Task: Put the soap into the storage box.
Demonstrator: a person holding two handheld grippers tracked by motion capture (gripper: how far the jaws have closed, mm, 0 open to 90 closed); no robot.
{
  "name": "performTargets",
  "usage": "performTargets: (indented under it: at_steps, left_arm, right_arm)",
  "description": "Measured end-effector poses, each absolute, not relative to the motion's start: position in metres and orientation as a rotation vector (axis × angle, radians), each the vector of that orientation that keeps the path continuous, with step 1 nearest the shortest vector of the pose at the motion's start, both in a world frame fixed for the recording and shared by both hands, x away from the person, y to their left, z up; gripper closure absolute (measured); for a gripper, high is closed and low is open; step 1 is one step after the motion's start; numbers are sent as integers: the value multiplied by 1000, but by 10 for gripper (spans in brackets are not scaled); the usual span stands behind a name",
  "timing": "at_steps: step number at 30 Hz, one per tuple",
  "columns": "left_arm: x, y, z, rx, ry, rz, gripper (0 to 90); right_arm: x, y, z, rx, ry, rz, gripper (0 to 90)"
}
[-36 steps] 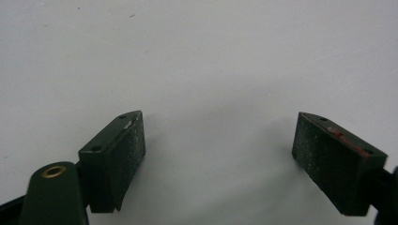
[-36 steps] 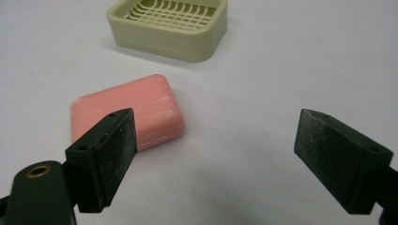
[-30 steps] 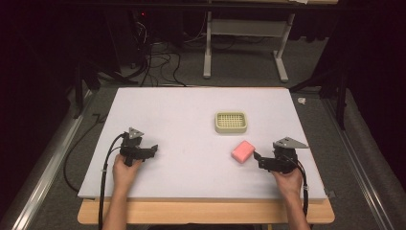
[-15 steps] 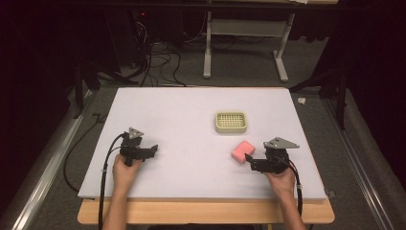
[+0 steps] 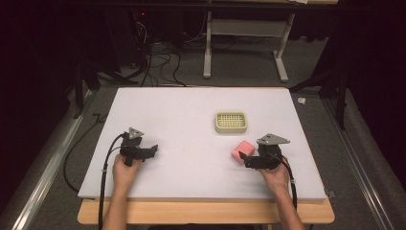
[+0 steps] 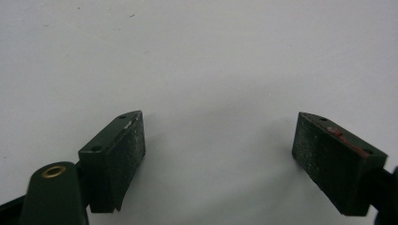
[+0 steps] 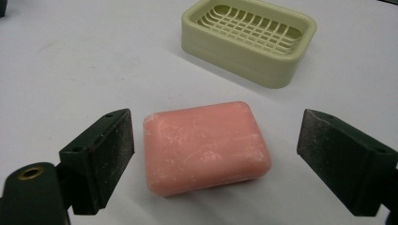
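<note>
right gripper (image 7: 216, 154) gapes wide around the soap (image 7: 205, 145), ungripped, dish (image 7: 248, 40) at one o'clock; next, squeeze.

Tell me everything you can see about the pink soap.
The soap is a pink rectangular bar with rounded corners and a matte, whitish-scuffed top. It lies flat on the white table, in front of the empty green soap dish and apart from it. The right gripper is open, one jaw on each side of the bar; neither jaw touches it.
</note>
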State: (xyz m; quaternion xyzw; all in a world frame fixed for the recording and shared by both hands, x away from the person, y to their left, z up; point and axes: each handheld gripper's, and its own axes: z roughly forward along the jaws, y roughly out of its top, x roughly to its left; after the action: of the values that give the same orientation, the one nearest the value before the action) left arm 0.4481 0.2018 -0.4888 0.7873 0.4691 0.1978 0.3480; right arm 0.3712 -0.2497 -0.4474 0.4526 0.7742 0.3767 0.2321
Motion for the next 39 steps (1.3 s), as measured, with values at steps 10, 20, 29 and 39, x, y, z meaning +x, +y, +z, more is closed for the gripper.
performTargets:
  at_steps: [10, 20, 29, 39]
  left_arm:
    - [448, 202, -489, 2041, 1216, 513, 179]
    - [448, 202, -489, 2040, 1217, 512, 179]
    - [448, 202, -489, 2040, 1217, 512, 179]
    - [448, 202, -489, 2041, 1216, 513, 179]
  right_arm:
    - [381, -243, -449, 1214, 2153, 1012, 115]
    - [388, -239, -457, 1226, 2185, 993, 114]
    - [394, -237, -464, 1234, 2223, 962, 113]
    - [400, -233, -475, 1255, 2261, 924, 113]
